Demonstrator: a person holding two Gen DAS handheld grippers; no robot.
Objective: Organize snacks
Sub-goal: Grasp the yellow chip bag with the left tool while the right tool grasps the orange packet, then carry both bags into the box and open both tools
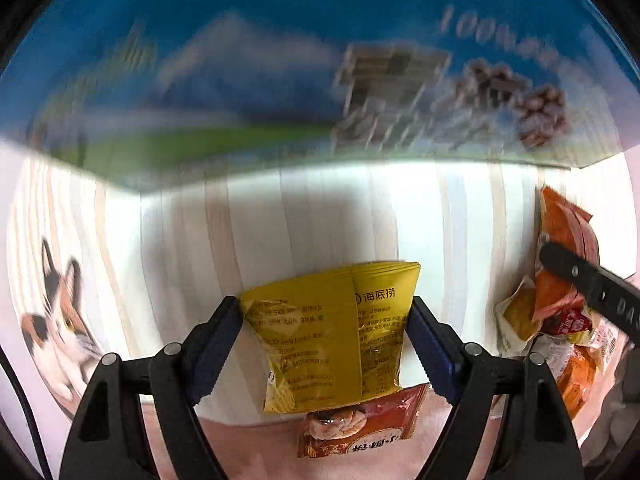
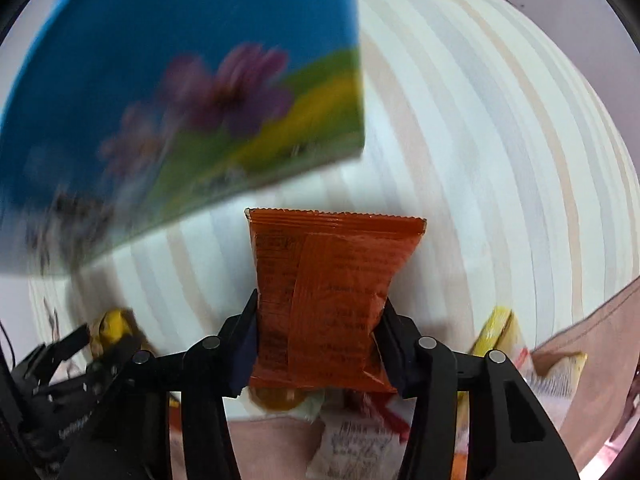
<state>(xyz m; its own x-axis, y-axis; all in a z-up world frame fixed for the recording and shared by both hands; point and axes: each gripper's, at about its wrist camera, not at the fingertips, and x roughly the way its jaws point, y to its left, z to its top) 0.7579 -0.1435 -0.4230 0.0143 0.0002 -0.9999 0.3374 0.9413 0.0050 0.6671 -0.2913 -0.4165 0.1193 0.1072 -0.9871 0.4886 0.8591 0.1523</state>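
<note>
A yellow snack packet [image 1: 332, 340] with printed text stands between the blue pads of my left gripper [image 1: 324, 304]. Both pads press on its side edges, above a striped cloth [image 1: 300, 216]. My right gripper [image 2: 320, 304] is shut on an orange-red snack packet [image 2: 332, 264], whose sides are pinched in at the waist. One black finger of the right gripper [image 1: 592, 288] shows at the right edge of the left wrist view, over a pile of packets [image 1: 560, 320]. The left gripper's black frame [image 2: 80, 360] appears at the lower left of the right wrist view.
A large blue box [image 1: 280, 60] printed with biscuits and flowers stands close behind both grippers, blurred. A red-brown packet [image 1: 360, 428] lies under the yellow one on a pink surface. More packets [image 2: 500, 336] lie to the right. A cat picture [image 1: 60, 312] is at the left.
</note>
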